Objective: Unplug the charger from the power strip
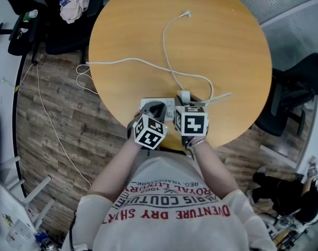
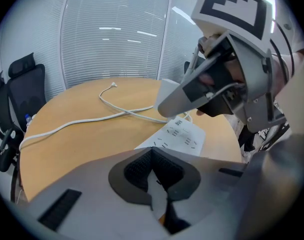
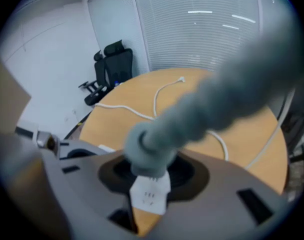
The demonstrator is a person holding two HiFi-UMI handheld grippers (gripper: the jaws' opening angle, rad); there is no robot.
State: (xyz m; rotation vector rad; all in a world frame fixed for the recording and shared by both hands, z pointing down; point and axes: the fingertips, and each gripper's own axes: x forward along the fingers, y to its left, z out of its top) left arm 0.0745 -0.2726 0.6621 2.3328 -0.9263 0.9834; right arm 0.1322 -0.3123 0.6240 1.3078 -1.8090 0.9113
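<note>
A white power strip lies at the near edge of the round wooden table. My left gripper is shut on the strip's near end, and a white sliver shows between its black pads. A white charger sits between the pads of my right gripper, which is shut on it. Its cable runs off blurred, close to the right gripper view's camera. In the left gripper view the right gripper hovers just over the strip. Whether the prongs are still in the socket is hidden.
Two white cables cross on the tabletop; one drops over the left edge in loops to the wooden floor. Black office chairs stand at the back left and on the right.
</note>
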